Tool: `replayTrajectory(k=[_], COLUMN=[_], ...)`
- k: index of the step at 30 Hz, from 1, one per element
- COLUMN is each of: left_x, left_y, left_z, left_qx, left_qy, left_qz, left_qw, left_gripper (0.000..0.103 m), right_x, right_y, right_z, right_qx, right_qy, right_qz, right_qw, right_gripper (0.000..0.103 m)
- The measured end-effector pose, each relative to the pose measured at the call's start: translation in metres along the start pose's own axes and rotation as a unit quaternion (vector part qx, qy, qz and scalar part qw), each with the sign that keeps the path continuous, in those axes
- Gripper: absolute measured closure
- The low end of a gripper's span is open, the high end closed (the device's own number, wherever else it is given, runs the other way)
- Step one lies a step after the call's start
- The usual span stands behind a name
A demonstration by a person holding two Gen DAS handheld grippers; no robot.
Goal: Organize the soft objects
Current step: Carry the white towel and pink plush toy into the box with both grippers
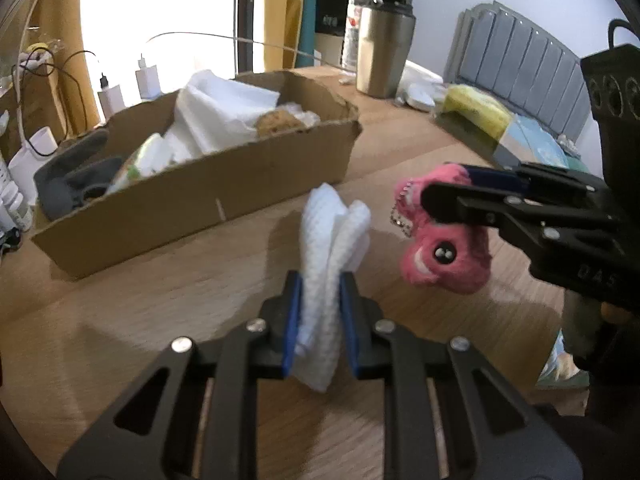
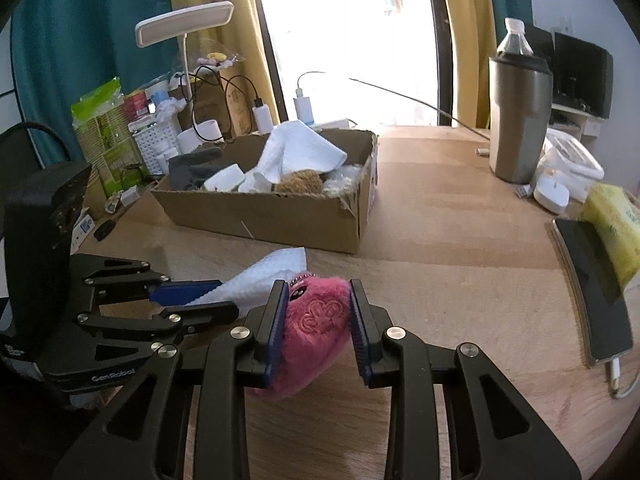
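My left gripper (image 1: 319,280) is shut on a folded white cloth (image 1: 332,240) and holds it above the wooden table (image 1: 160,320). My right gripper (image 2: 319,286) is shut on a pink plush toy (image 2: 316,332) with a bead chain, also off the table. In the left wrist view the right gripper (image 1: 444,188) with the pink toy (image 1: 448,256) is at the right. In the right wrist view the left gripper (image 2: 224,298) with the white cloth (image 2: 268,272) is at the left. An open cardboard box (image 1: 208,184) stands beyond both and holds white cloths, a brown plush and a grey item; it also shows in the right wrist view (image 2: 280,212).
A steel tumbler (image 2: 520,120) and a water bottle (image 2: 514,40) stand at the back right. A phone (image 2: 596,284) and a yellow pack (image 2: 616,228) lie at the right edge. A desk lamp (image 2: 184,24), chargers and small containers crowd the back left.
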State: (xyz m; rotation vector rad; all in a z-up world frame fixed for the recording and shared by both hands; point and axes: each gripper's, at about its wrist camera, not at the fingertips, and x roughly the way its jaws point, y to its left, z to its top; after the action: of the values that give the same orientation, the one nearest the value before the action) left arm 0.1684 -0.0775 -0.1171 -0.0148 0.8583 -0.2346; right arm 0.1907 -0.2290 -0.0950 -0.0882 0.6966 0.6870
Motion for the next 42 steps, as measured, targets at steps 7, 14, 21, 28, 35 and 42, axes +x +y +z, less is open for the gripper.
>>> replayTrajectory(k=[7, 14, 21, 28, 35, 42], left_x=[-0.024, -0.045, -0.061, -0.07, -0.075, -0.074], left_y=[0.017, 0.029, 0.043, 0.061, 0.082, 0.101], left_z=[0.002, 0.011, 0.018, 0.024, 0.031, 0.037], left_qx=[-0.018, -0.028, -0.038, -0.052, -0.066, -0.078], left_qy=[-0.033, -0.065, -0.09, -0.105, -0.118, -0.125], left_qz=[-0.005, 0.003, 0.015, 0.03, 0.043, 0.052], left_qw=[0.9993, 0.9975, 0.9951, 0.9926, 0.9899, 0.9877], left_gripper=[0.083, 0.083, 0.083, 0.083, 0.083, 0.083], right_x=[-0.004, -0.004, -0.009, -0.008, -0.001, 0.012], right_y=[0.011, 0.023, 0.031, 0.035, 0.043, 0.049], right_z=[0.015, 0.028, 0.043, 0.054, 0.068, 0.08], right_qx=[-0.016, -0.03, -0.043, -0.051, -0.063, -0.071], right_qy=[-0.011, -0.018, -0.033, -0.04, -0.043, -0.042], right_qz=[-0.01, -0.01, -0.009, -0.007, -0.002, 0.002], right_qw=[1.0, 0.999, 0.999, 0.998, 0.997, 0.997], right_gripper=[0.072, 0.072, 0.072, 0.072, 0.072, 0.072])
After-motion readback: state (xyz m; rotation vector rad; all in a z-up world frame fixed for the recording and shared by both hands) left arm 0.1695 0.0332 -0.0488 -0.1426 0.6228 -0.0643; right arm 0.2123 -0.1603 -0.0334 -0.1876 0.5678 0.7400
